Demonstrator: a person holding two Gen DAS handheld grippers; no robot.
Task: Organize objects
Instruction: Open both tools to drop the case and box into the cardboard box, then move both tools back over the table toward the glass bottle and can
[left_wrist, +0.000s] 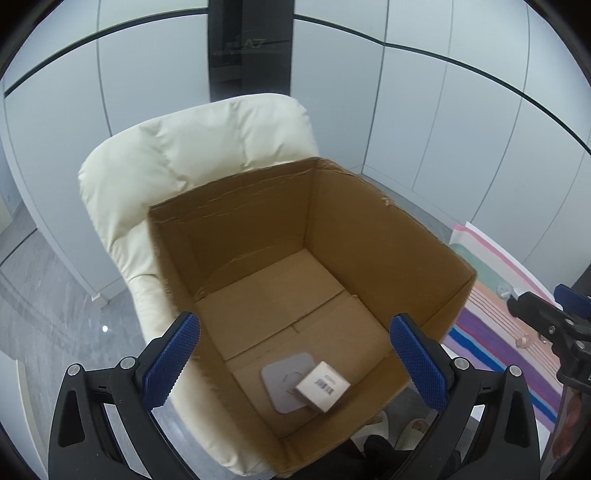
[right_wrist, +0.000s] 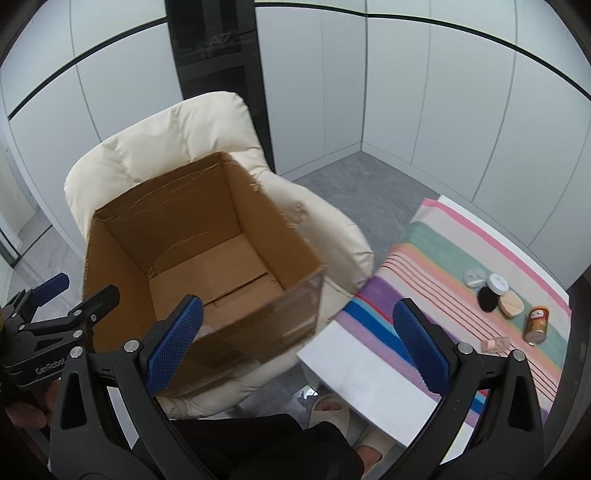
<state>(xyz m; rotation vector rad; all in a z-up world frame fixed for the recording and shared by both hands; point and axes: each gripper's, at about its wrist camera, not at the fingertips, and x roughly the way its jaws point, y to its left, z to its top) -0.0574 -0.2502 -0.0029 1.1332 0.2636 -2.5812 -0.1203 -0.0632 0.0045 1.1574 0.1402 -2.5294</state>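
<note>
Two things lie in the cardboard box (left_wrist: 369, 229) on the cream chair (left_wrist: 177, 155): a small white carton (left_wrist: 322, 385) resting on a grey pad (left_wrist: 284, 384). Both the left gripper (left_wrist: 295, 365) and right gripper (right_wrist: 299, 343) hang empty, fingers spread apart. Small jars (right_wrist: 496, 283) wait on the striped tabletop (right_wrist: 424, 236).

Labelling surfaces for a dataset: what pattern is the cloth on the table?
The cloth has multicoloured stripes: pink, green, peach, purple and blue. The right wrist view shows it best.
</note>
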